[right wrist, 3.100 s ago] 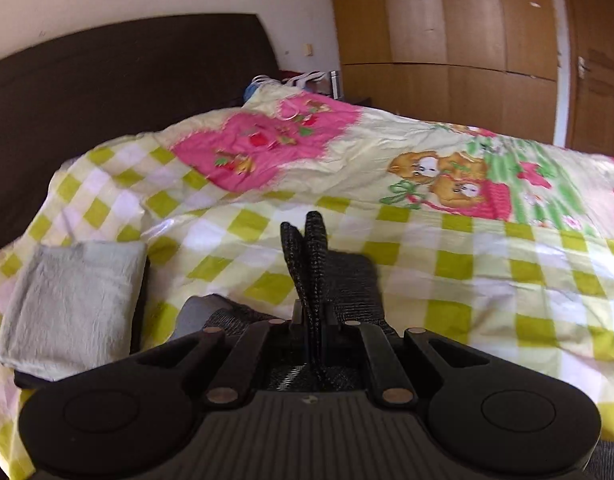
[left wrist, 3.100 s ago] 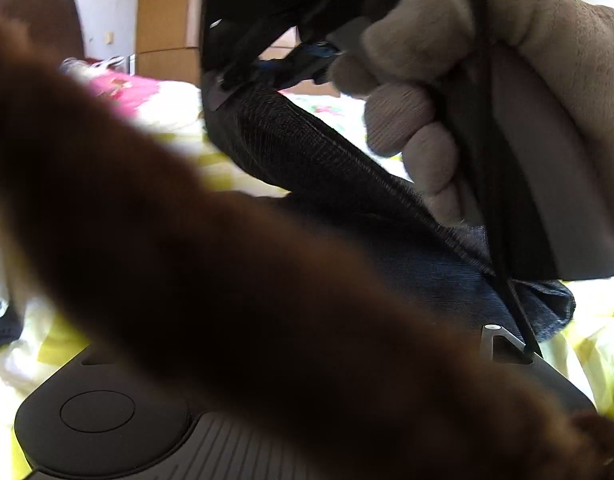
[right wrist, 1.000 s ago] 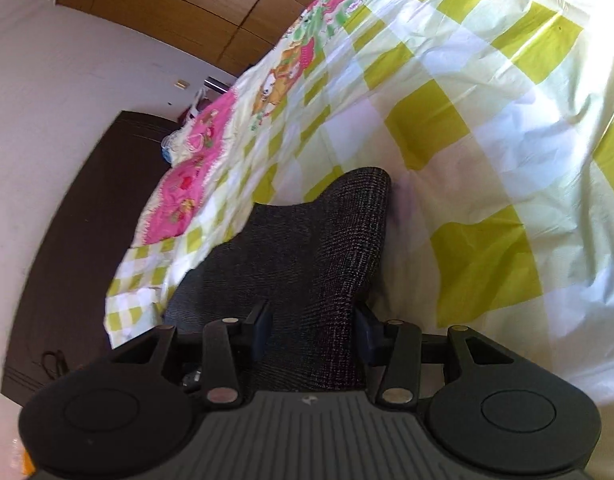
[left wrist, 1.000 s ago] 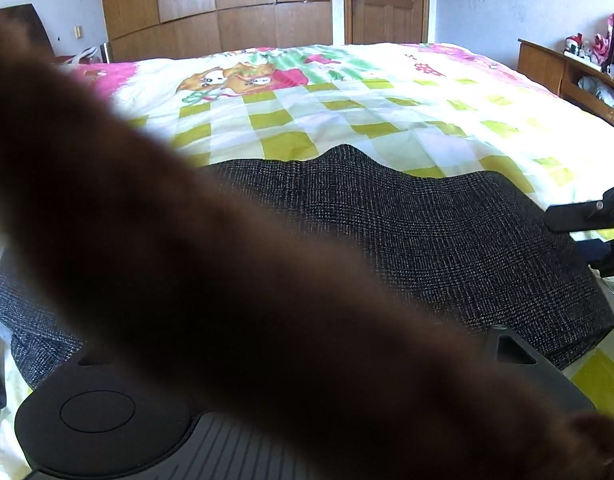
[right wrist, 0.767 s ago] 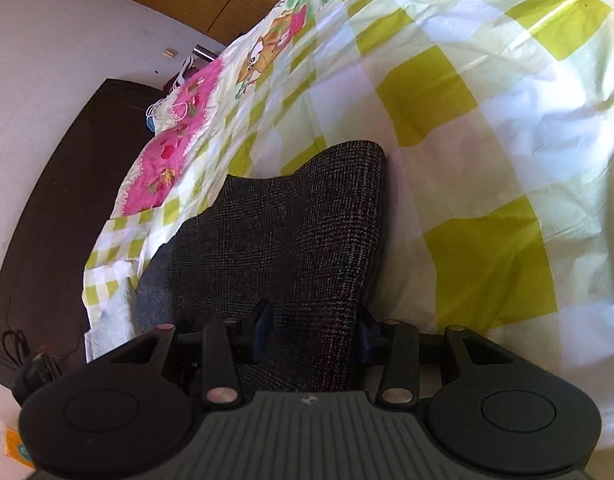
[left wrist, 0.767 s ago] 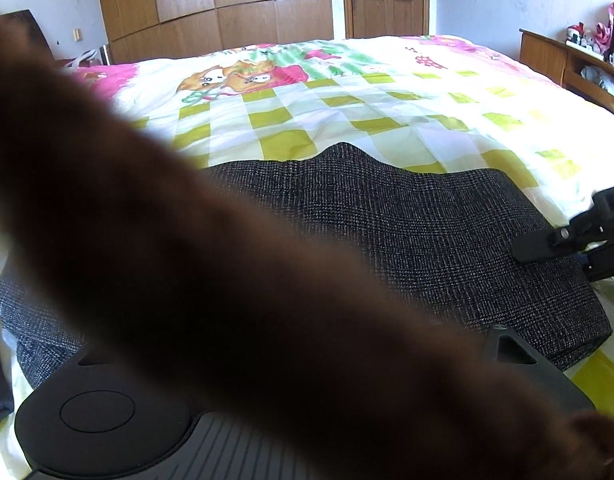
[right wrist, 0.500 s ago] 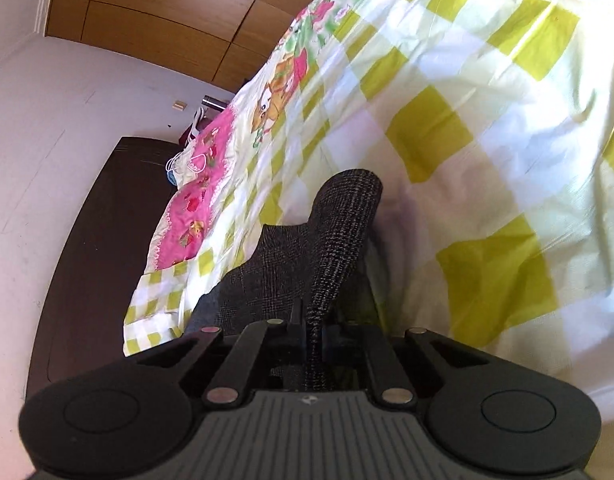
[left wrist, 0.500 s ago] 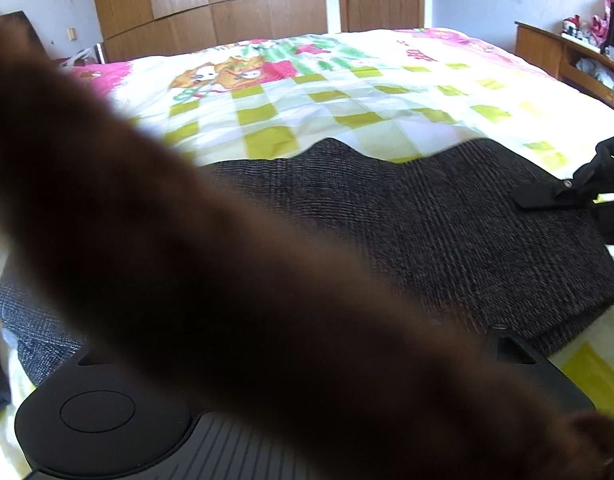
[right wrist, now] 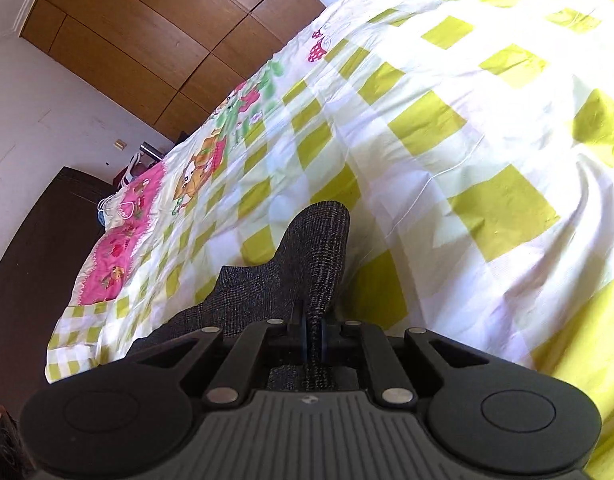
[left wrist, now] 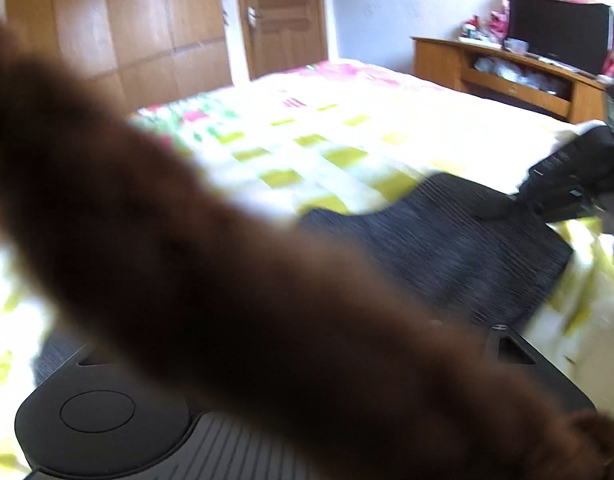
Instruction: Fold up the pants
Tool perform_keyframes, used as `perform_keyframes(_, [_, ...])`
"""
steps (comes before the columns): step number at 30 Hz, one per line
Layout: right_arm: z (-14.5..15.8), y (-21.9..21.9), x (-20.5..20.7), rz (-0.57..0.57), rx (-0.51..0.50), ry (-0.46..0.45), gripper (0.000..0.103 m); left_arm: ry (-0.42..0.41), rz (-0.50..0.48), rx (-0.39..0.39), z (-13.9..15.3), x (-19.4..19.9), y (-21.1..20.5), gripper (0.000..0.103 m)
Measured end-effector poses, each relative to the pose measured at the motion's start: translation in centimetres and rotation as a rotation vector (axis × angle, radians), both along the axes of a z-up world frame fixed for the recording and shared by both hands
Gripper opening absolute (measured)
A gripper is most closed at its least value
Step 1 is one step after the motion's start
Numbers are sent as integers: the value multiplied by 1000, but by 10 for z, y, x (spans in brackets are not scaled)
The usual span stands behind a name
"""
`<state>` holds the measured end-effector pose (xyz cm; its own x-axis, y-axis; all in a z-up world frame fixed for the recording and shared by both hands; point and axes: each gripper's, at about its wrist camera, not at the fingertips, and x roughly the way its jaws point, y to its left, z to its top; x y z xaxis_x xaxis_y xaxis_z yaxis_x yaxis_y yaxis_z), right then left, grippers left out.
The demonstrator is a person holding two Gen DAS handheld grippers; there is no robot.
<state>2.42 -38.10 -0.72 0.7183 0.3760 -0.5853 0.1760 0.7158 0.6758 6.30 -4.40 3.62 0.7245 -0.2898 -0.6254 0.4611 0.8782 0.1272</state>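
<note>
The dark grey checked pants (left wrist: 447,248) lie folded flat on the bed. In the right wrist view my right gripper (right wrist: 313,334) is shut on an edge of the pants (right wrist: 295,272), and the cloth rises in a ridge ahead of the fingers. From the left wrist view, that right gripper (left wrist: 507,208) sits at the far right corner of the pants. A blurred brown furry band (left wrist: 235,264) crosses the left wrist view and hides my left gripper's fingers. Only its black housing (left wrist: 99,416) shows.
The bed sheet (right wrist: 487,152) is white with yellow-green checks and cartoon prints. A dark headboard (right wrist: 39,236) and wooden wardrobe (right wrist: 155,40) stand at the left. A door (left wrist: 283,16) and a low wooden cabinet (left wrist: 507,76) with a screen are beyond the bed.
My right gripper has gone from open around the pants' edge to shut on it. The left wrist view has swung to the right and is now blurred.
</note>
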Motion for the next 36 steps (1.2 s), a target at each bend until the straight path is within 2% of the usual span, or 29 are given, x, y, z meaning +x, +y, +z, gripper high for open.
perform_keyframes(2, [-5,-3,4,-25,10,13,24,-36,43,52,-4,11,6,81])
perform_keyframes(4, [-9,-3,6,-46,-1,31,24,35,80,133,-20,19,15,81])
perform_keyframes(5, [-9,0,6,-44,-25,41,24,78,94,150,-29,19,21,81])
perform_keyframes(6, [-7,4,6,-36,-67,41,25,115,98,146,-39,16,29,81])
perform_keyframes(7, [-4,9,4,-32,-112,41,27,116,102,120,-42,9,35,81])
perform_keyframes(10, [12,21,-5,-45,-230,36,30,125,112,50,-36,-12,49,81])
perform_keyframes(13, [41,44,-20,-70,-464,-35,31,101,111,14,-23,-36,64,81])
perform_keyframes(15, [60,66,-30,-40,-613,-100,31,84,122,-1,-16,-49,77,82])
perform_keyframes(18, [76,112,-38,145,-640,-205,31,49,157,-17,-7,-62,98,82])
perform_keyframes(21, [74,181,-38,391,-629,-277,31,26,213,-27,-2,-70,122,82])
perform_keyframes(24, [56,253,-38,610,-714,-367,31,20,274,-49,-1,-75,147,82])
perform_keyframes(27, [35,303,-30,762,-764,-394,31,15,321,-72,-1,-78,168,82])
perform_keyframes(31, [14,336,-16,845,-824,-403,32,-3,335,-85,-1,-72,186,82])
perform_keyframes(35, [2,345,-3,859,-776,-366,32,-35,359,-120,3,-59,197,82])
perform_keyframes(36, [-3,347,1,869,-759,-337,37,-38,363,-136,5,-55,200,82])
